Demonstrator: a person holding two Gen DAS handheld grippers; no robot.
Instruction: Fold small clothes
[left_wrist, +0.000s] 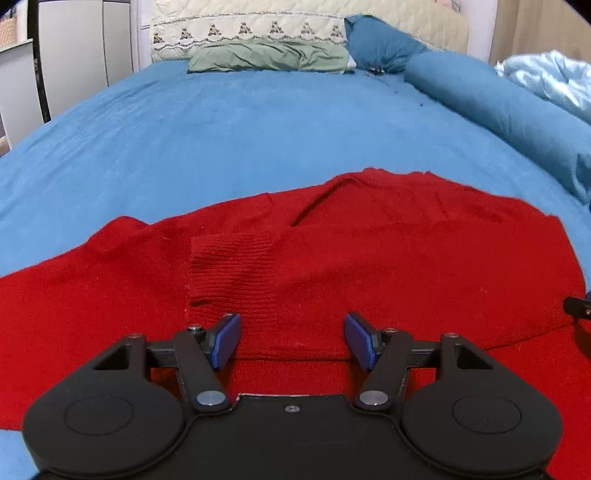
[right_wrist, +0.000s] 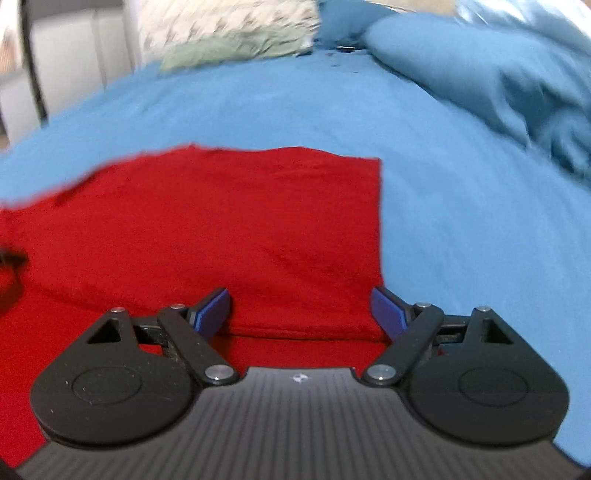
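A red knit sweater (left_wrist: 369, 251) lies spread on the blue bed sheet (left_wrist: 221, 129), with a ribbed cuff (left_wrist: 232, 269) folded onto its body. My left gripper (left_wrist: 291, 339) is open and empty, low over a folded edge of the sweater near the cuff. In the right wrist view the sweater (right_wrist: 221, 229) fills the left and middle, its right edge straight. My right gripper (right_wrist: 301, 312) is open and empty over the sweater's right part, its right fingertip (right_wrist: 386, 310) at the edge. That view is blurred.
A green pillow (left_wrist: 269, 55) and a patterned quilt (left_wrist: 251, 29) lie at the head of the bed. A blue bolster (left_wrist: 498, 103) and light blue bedding (left_wrist: 550, 81) run along the right side. White cabinets (left_wrist: 70, 55) stand at the left.
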